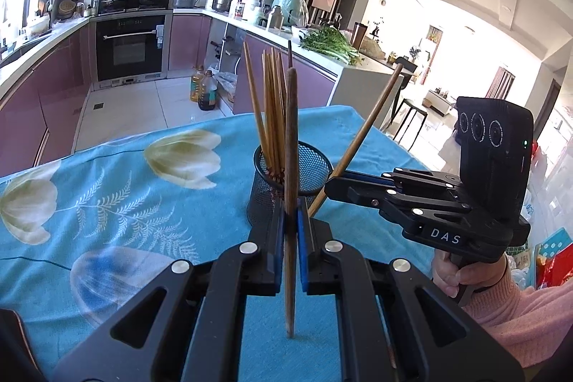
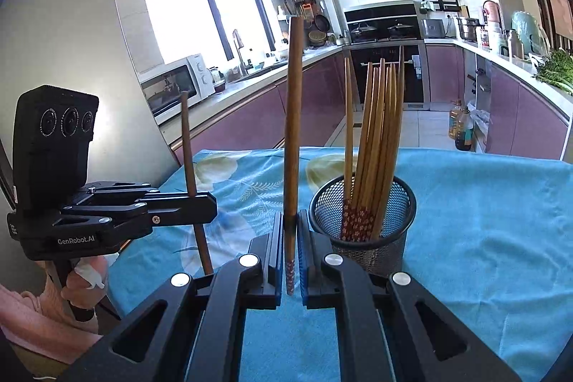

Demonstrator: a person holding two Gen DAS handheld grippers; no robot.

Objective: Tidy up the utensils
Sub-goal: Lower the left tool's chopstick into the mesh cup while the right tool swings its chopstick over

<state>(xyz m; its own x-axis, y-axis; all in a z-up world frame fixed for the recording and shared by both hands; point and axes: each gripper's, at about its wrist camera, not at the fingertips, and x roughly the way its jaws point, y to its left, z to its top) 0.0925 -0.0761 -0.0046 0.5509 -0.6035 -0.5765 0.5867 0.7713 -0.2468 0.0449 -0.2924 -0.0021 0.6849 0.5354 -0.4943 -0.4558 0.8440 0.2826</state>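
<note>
A black mesh holder (image 1: 292, 181) stands on the blue flowered tablecloth (image 1: 150, 203) with several wooden chopsticks (image 1: 270, 117) upright in it. My left gripper (image 1: 290, 224) is shut on one brown chopstick (image 1: 290, 145), held upright just in front of the holder. My right gripper (image 1: 331, 187) comes in from the right, shut on another chopstick (image 1: 361, 135) that leans to the right beside the holder's rim. In the right wrist view my right gripper (image 2: 290, 231) holds its chopstick (image 2: 292, 131) upright left of the holder (image 2: 361, 217). The left gripper (image 2: 207, 203) holds its chopstick (image 2: 191, 167) further left.
The table's far edge (image 1: 215, 124) drops to a tiled kitchen floor with oil bottles (image 1: 204, 88). Purple cabinets, an oven (image 1: 130, 49) and a cluttered counter with greens (image 1: 329, 45) lie behind. A microwave (image 2: 175, 88) sits on the left counter.
</note>
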